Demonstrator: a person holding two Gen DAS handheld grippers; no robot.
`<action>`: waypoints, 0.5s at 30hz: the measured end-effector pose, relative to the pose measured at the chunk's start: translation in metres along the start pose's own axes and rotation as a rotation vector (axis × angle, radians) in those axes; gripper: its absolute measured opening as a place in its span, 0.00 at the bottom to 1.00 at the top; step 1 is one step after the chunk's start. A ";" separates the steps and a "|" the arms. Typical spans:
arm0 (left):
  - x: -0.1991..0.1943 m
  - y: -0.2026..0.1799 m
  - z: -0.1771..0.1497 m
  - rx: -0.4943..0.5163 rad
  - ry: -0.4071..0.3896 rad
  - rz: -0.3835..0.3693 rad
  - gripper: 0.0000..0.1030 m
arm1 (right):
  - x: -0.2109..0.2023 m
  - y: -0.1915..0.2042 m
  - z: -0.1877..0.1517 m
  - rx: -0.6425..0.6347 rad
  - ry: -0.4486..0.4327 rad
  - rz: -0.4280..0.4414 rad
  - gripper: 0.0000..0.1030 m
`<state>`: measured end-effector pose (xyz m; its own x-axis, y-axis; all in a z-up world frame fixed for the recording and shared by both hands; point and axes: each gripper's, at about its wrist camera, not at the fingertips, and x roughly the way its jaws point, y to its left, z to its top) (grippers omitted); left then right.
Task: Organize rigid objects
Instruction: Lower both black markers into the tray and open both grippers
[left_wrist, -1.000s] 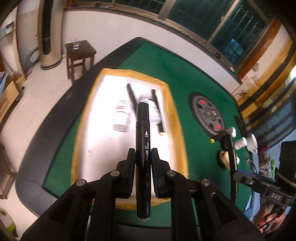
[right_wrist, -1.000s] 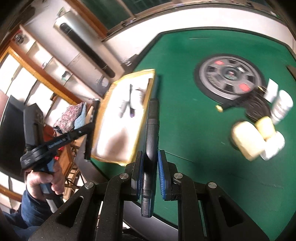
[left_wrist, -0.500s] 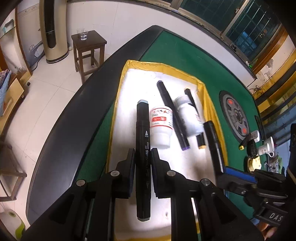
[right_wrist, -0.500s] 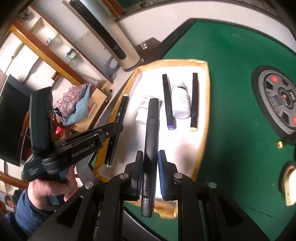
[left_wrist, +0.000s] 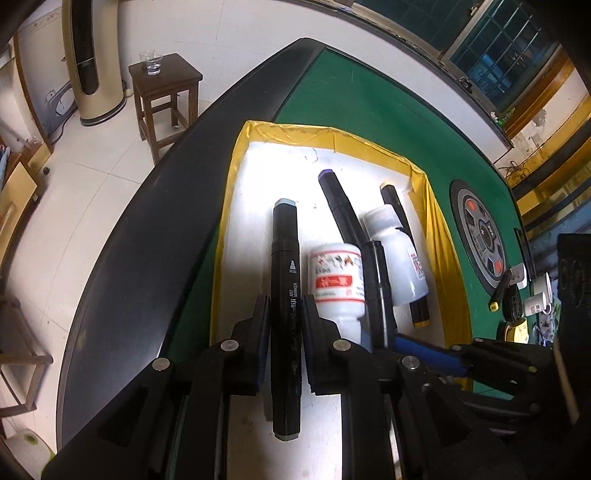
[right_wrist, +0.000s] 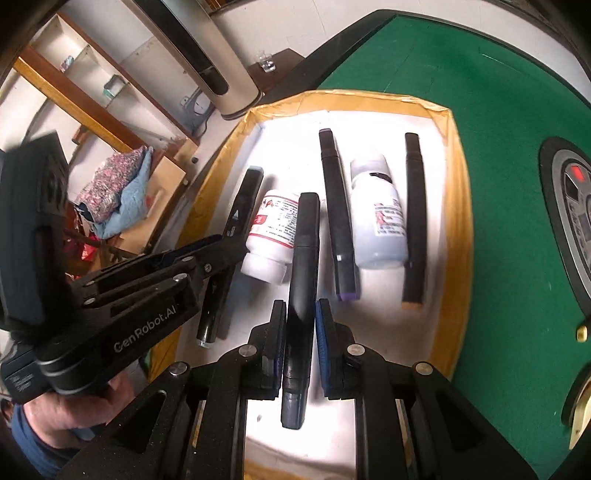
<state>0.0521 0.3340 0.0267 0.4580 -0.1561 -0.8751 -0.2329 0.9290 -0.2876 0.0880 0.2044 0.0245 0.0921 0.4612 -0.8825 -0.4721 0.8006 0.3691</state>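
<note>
A white tray with a yellow rim (left_wrist: 332, 136) lies on the green table. In it lie two white bottles (left_wrist: 338, 284) (left_wrist: 397, 258), a purple-capped marker (left_wrist: 338, 206) and a yellow-ended marker (left_wrist: 397, 206). My left gripper (left_wrist: 284, 306) is shut on a black art marker (left_wrist: 284, 258), low over the tray's left side. My right gripper (right_wrist: 300, 314) is shut on another black marker (right_wrist: 304, 240), over the tray's middle between the bottles (right_wrist: 271, 236) (right_wrist: 380, 218). The left gripper (right_wrist: 234, 251) shows beside it at the left.
A round grey disc (left_wrist: 480, 236) is set in the green felt right of the tray, with white mugs (left_wrist: 535, 302) and small items beyond. The table's black rim (left_wrist: 147, 240) runs left of the tray. A wooden stool (left_wrist: 162, 85) and tower unit (left_wrist: 92, 55) stand on the floor.
Both grippers have come in over the tray and sunk closer to it. The right one crossed from the green felt to beside the left one. Both still hold their markers.
</note>
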 end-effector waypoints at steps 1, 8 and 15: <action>0.000 -0.001 0.002 0.010 0.000 0.006 0.14 | 0.003 0.001 0.001 -0.001 0.005 -0.009 0.13; 0.003 0.002 0.011 0.043 -0.003 0.001 0.14 | 0.004 -0.004 0.011 0.020 -0.019 -0.022 0.13; 0.002 0.002 0.010 0.022 0.002 -0.022 0.14 | -0.001 -0.004 0.011 0.006 -0.043 -0.011 0.14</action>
<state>0.0606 0.3385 0.0285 0.4608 -0.1777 -0.8695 -0.2033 0.9325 -0.2984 0.0995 0.2050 0.0266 0.1351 0.4687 -0.8730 -0.4657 0.8077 0.3616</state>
